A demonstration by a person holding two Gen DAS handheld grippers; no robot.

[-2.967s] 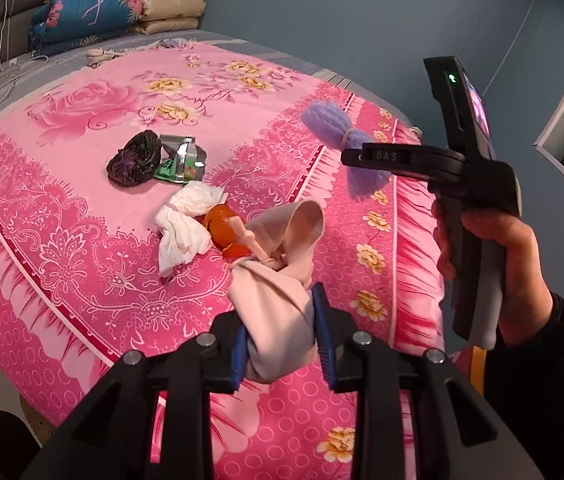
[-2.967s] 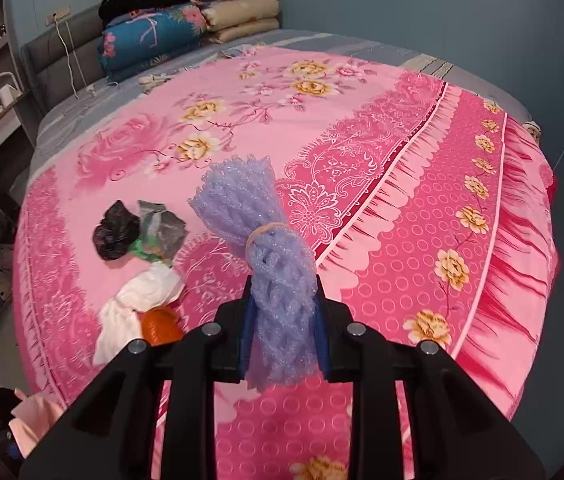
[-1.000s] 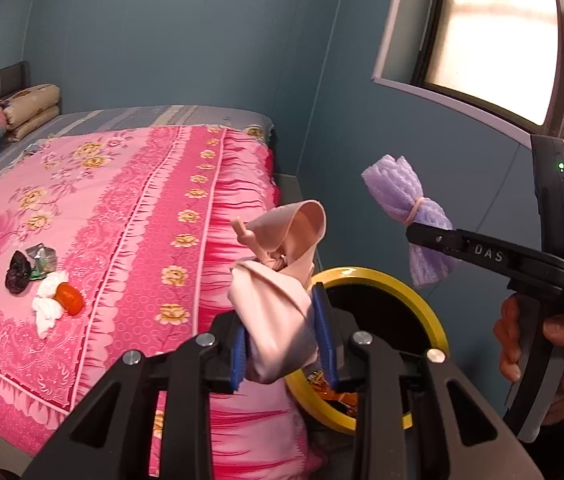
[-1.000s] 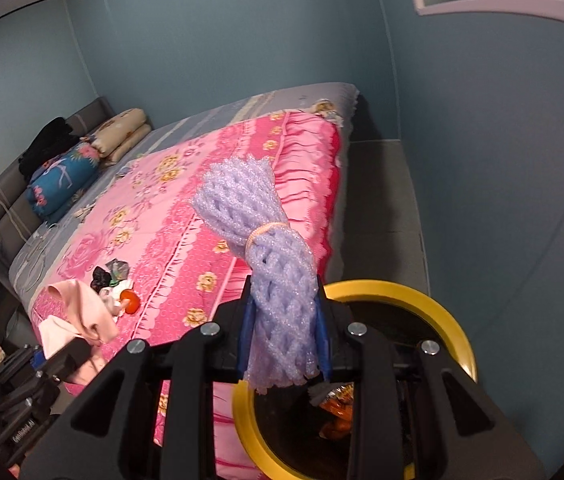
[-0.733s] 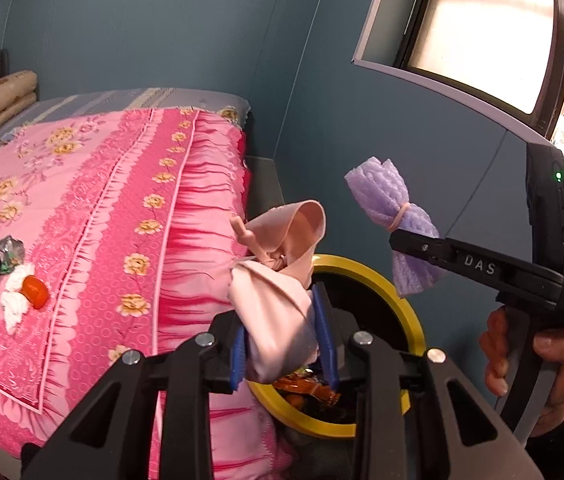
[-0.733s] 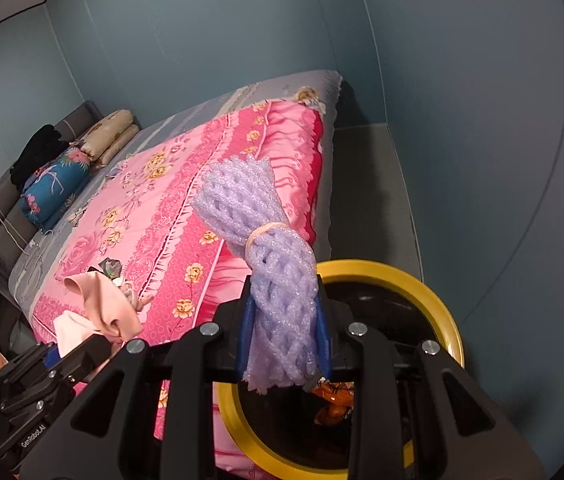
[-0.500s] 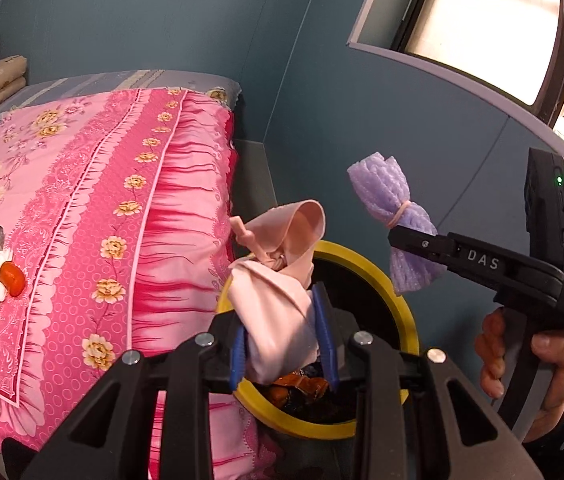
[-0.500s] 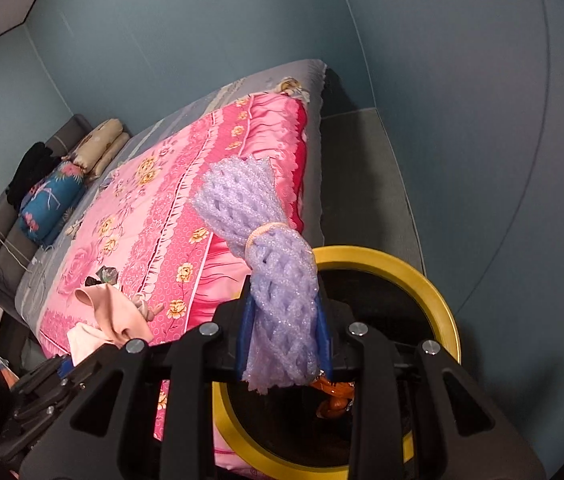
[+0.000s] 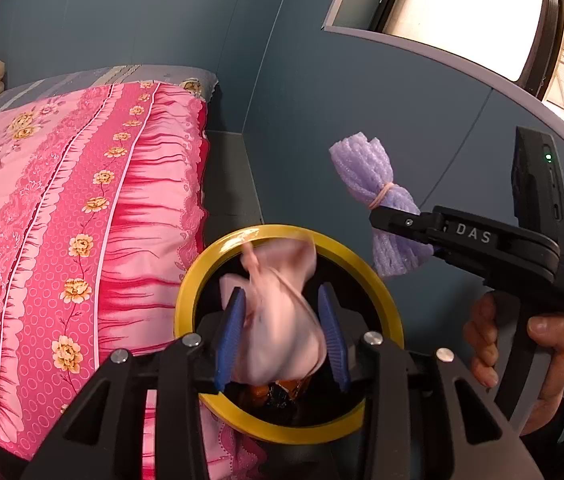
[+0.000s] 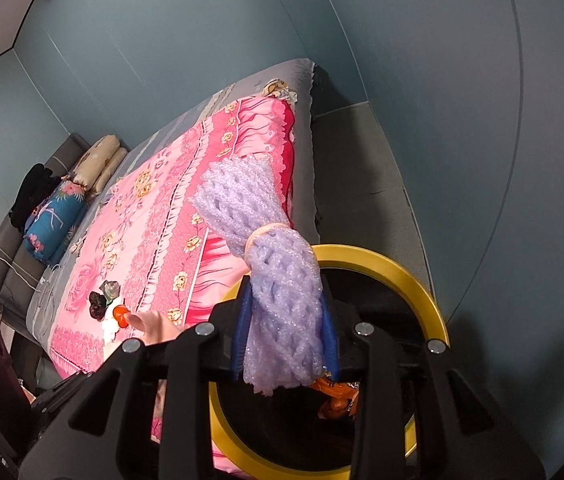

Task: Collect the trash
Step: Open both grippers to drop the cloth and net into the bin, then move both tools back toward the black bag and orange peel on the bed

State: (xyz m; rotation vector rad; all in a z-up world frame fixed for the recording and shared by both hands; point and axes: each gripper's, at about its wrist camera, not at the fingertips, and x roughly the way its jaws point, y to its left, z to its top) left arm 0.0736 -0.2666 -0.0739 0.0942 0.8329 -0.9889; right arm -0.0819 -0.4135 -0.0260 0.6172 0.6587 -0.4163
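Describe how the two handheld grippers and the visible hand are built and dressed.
Both grippers are matte black plastic with blue ribbed pads and silver bolt heads. The right gripper has white "DAS" lettering, a pistol-style handle and an upright black module with a green light. The left gripper looks alike. The hand shows a dark sleeve.

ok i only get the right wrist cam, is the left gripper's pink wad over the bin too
Observer: Yes. In the left wrist view the pink wad sits between the left gripper's jaws, right over the yellow-rimmed bin's opening.
Operator: is it clamped
Observer: The jaws are opening. The wad is motion-blurred, and the right-hand pad looks clear of it.
Operator: and my net from that side
Observer: The purple foam net pokes out above and below the right gripper's opening jaws. Its lower end hangs by the bin's right-hand rim.
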